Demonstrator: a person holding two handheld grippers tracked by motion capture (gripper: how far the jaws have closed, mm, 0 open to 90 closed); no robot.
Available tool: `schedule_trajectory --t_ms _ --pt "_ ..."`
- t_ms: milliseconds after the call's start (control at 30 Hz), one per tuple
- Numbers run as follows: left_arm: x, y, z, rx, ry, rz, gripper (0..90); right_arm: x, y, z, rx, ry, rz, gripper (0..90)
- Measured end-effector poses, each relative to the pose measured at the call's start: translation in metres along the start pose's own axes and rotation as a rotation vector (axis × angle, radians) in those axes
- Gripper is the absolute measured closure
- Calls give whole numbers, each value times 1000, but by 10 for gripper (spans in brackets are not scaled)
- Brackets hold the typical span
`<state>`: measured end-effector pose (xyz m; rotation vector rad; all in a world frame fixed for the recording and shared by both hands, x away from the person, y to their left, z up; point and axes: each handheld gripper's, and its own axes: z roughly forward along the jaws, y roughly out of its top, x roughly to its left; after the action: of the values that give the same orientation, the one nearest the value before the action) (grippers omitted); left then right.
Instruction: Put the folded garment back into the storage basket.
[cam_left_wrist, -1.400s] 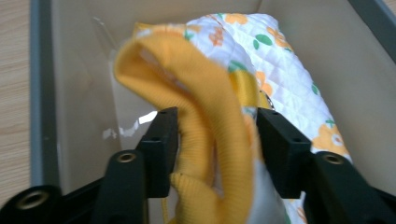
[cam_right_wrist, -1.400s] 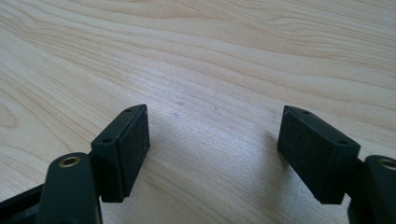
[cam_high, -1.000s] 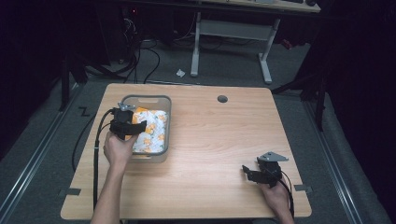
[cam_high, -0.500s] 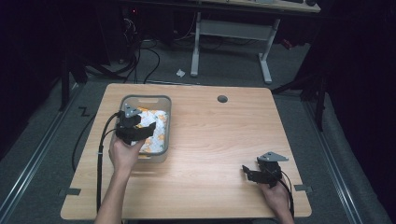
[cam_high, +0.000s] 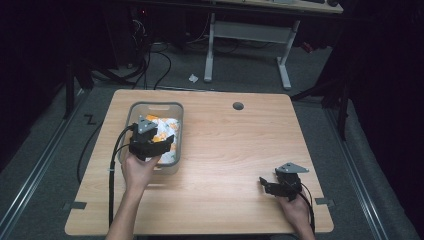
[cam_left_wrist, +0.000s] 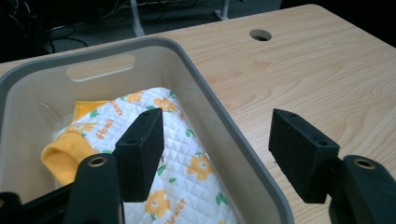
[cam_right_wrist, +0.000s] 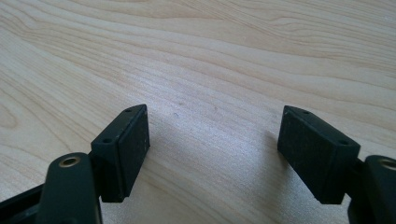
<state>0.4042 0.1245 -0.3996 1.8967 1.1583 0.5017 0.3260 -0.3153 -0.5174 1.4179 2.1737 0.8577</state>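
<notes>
High view puts the grey bin (cam_high: 131, 117) on the left part of the wooden table (cam_high: 235, 150), its long axis running near to far, with a handle slot in the far end wall. Inside lies a folded quilted cloth (cam_high: 162, 127), white with orange flowers and an orange-yellow cuff; it stretches along the bin's length, and in the left gripper view the cuff (cam_left_wrist: 63, 154) sits toward the left wall. The left gripper (cam_high: 160, 145) hangs over the bin's near right part, pointing right and slightly far. Its jaws stand spread, one above the cloth inside the bin, the other outside over bare table, so they straddle the right wall without pinching anything. The right gripper (cam_high: 267, 186) rests low at the near right of the table, well apart from the bin, jaws spread wide over bare wood.
</notes>
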Motion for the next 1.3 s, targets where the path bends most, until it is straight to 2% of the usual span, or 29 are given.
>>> schedule_trajectory --t_ms 333,533,633,700,900,1300 --pt "-15 -1 -5 -14 -41 19 347 0 0 0 0 0 0 252" --pt "-29 -4 -7 -26 -69 43 346 0 0 0 0 0 0 252" --pt "-33 -5 -7 -27 -74 48 344 0 0 0 0 0 0 252" --pt "-36 -6 -6 -18 -65 66 343 0 0 0 0 -1 0 252" --pt "-41 -7 -8 -28 -78 66 342 0 0 0 0 0 0 253" --pt "-58 -17 -4 -13 -135 75 340 0 0 0 0 0 1 252"
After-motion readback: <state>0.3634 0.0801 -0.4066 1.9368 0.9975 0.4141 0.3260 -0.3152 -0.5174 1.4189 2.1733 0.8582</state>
